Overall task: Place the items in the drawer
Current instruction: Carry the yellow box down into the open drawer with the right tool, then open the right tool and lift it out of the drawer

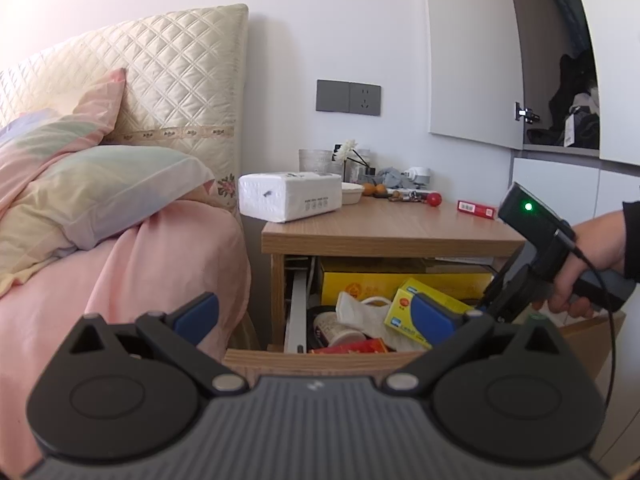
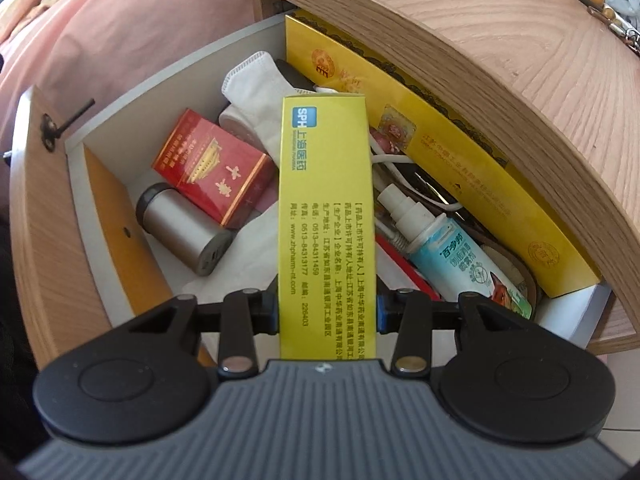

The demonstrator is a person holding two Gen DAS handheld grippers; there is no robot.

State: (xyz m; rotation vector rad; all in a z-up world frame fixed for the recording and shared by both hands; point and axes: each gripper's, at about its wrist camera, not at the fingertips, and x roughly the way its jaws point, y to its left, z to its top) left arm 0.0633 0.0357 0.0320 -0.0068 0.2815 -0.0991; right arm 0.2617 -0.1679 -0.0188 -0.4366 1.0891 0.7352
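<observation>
The left wrist view looked level from in front toward the open drawer (image 1: 320, 356) and bed (image 1: 140, 248); the right wrist view looked steeply down, close over that same drawer (image 2: 96, 200).

Soft, even daylight; white wall (image 1: 320, 32) bright, slightly washed out at upper left. Strong fisheye bending and dark corner vignetting in both views. Drawer (image 2: 80, 152) interior sharp, lightly shaded beneath the tabletop (image 2: 500, 32). No harsh glare.
</observation>
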